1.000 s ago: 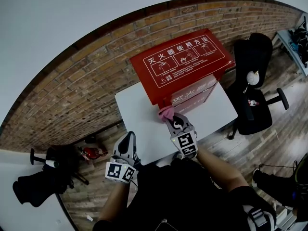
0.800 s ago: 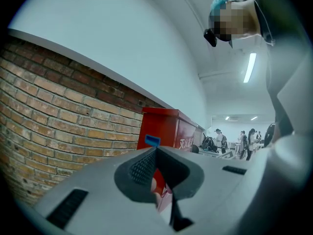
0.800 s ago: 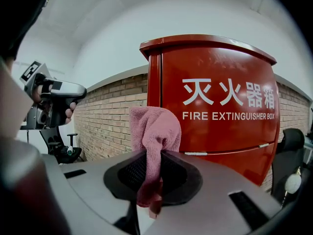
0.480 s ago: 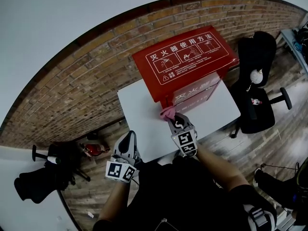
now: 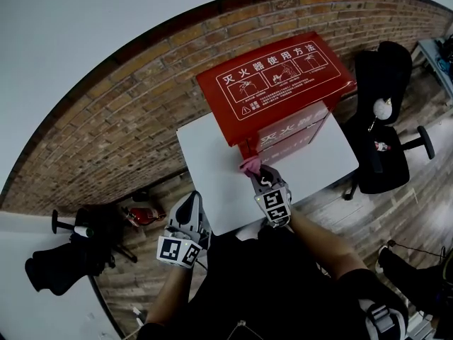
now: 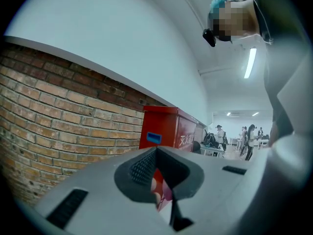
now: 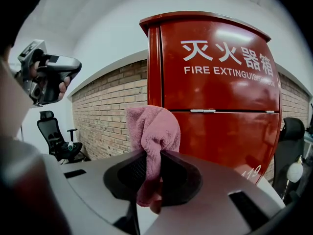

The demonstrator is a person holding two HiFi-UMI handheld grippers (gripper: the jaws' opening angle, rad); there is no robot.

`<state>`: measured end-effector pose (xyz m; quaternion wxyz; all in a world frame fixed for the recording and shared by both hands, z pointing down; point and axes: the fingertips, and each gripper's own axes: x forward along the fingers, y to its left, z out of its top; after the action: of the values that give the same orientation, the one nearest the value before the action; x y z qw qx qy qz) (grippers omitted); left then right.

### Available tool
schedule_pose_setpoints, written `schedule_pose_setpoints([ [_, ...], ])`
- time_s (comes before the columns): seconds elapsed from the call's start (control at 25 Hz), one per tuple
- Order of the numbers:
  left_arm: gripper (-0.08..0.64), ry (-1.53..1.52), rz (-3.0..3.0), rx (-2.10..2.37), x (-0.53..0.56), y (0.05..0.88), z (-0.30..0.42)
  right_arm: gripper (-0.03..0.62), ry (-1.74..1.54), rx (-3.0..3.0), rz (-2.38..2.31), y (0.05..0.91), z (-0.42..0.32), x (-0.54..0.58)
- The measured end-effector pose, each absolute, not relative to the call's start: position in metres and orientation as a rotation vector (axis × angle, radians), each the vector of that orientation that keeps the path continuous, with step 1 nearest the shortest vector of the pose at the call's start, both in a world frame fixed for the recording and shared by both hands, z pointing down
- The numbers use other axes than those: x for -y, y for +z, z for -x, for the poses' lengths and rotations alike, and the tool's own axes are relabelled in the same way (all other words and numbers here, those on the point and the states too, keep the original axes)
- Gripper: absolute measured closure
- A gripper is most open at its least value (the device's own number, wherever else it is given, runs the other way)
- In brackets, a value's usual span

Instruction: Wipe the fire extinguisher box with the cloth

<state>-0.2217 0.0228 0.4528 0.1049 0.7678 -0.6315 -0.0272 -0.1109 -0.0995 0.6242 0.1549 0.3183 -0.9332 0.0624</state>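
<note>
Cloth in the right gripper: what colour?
Pink. The cloth shows best in the right gripper view.

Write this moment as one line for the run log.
right gripper: shut on cloth | cloth: before box front, contact unclear | left gripper: shut, empty

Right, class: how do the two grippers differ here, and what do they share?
The right gripper is shut on the pink cloth; the left gripper has its jaws together on nothing. The right gripper is close up to the red fire extinguisher box; the left gripper is held back beside the white table's near edge. Both are grey, two-jawed and hand-held.
</note>
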Motion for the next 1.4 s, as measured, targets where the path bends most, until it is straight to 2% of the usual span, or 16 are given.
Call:
schedule_pose_setpoints([
  [1.4,0.511,-0.057,-2.264,1.854,-0.021,0.458,0.211,0.522,0.164,2.636,-1.01,0.635,0.079,0.126],
])
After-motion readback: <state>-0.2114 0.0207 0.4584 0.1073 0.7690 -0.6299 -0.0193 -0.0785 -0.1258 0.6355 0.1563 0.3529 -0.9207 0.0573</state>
